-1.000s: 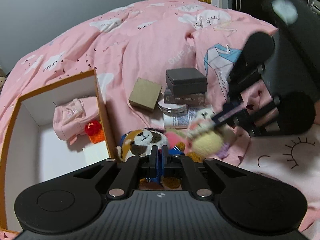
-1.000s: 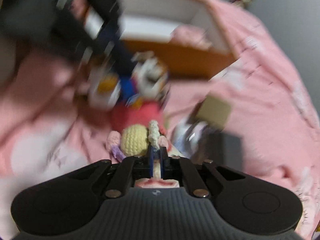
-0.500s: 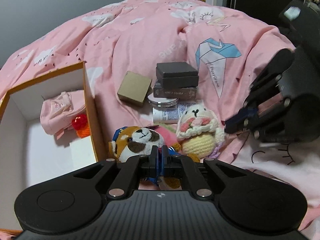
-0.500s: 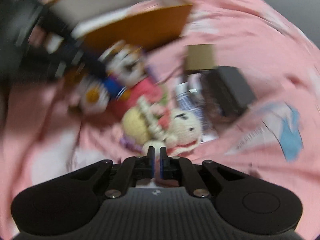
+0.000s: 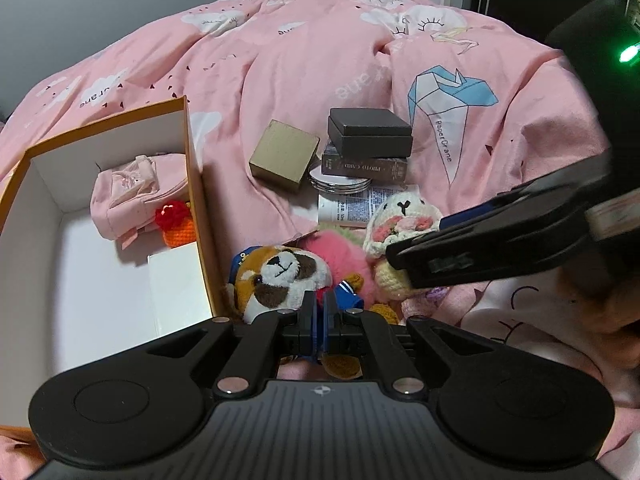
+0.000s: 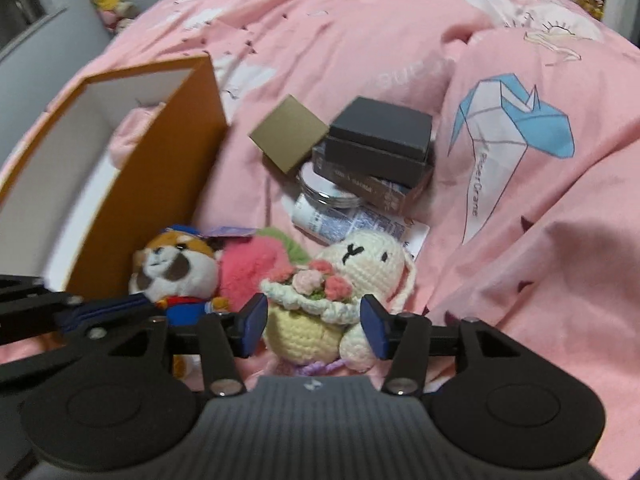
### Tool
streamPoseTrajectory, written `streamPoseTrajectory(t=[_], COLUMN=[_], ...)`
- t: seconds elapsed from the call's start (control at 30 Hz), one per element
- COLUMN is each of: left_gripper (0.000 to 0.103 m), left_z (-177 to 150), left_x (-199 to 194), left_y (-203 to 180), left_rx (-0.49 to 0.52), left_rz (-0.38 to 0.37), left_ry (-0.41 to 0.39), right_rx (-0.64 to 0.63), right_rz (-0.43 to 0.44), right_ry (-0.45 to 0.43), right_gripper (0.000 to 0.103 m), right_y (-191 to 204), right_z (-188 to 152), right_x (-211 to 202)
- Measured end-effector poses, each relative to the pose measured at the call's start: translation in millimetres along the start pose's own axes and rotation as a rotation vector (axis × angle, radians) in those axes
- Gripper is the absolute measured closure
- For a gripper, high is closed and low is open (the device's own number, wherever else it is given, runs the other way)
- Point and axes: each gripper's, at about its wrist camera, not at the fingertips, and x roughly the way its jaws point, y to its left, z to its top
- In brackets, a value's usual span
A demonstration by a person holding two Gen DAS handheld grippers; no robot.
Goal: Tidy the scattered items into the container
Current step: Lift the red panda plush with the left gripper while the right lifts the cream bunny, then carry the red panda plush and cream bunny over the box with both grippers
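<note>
**A:** What differs from a second ago?

**B:** Your right gripper (image 6: pixel 313 328) was pinched nearly closed on the top of the crocheted bunny (image 6: pixel 352 280) in a tilted, blurred view. Now its view is level and sharp, its jaws are opening, and the bunny sits upright between the blue pads (image 6: pixel 251 324) with a gap on each side, so it is released. Your left gripper (image 5: pixel 319 322) has barely shifted; it stays clenched on the blue clothing of the plush dog (image 5: pixel 276 276), just outside the box wall.

**A:** Where do the things lie?

**B:** The orange cardboard box (image 5: pixel 192 184) stands open on the pink duvet (image 5: pixel 304 60), left of the pile. The bunny rests on the duvet, right of the pink fluffy toy (image 6: pixel 248 268), touching it.

**A:** Count them for me.

**B:** Three soft toys outside the box: dog, pink fluffy toy, bunny. Behind them, one tan square box (image 5: pixel 284 156), one dark lidded box (image 5: pixel 370 132) stacked on one brown photo-card box (image 5: pixel 368 166), one round tin (image 5: pixel 336 182) half under that stack, and one printed paper packet (image 5: pixel 348 210). Inside the box: one folded pink fabric item (image 5: pixel 132 192), one small red-and-orange knitted piece (image 5: pixel 176 222) and one white card (image 5: pixel 176 276). Two grippers, one container.
</note>
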Motion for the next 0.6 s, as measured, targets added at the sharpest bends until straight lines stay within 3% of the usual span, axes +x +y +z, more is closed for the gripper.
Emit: streamPoseTrajectory(t=[0.27, 0.37, 0.6], left_gripper=[0.101, 0.100, 0.101], left_z=[-1, -2, -2], left_x=[0, 0, -2], left_y=[1, 1, 3], left_rx=[-0.007, -0.012, -0.021], left_rz=[-0.004, -0.005, -0.022], left_ry=[-0.004, -0.003, -0.015], right_rx=[-0.017, 0.017, 0.102], right_rz=[-0.054, -0.021, 0.080], right_ry=[0.005, 0.029, -0.007], right_gripper=[0.029, 0.028, 0.040], right_y=[3, -1, -17], right_z=[-8, -8, -9], right_x=[17, 28, 17])
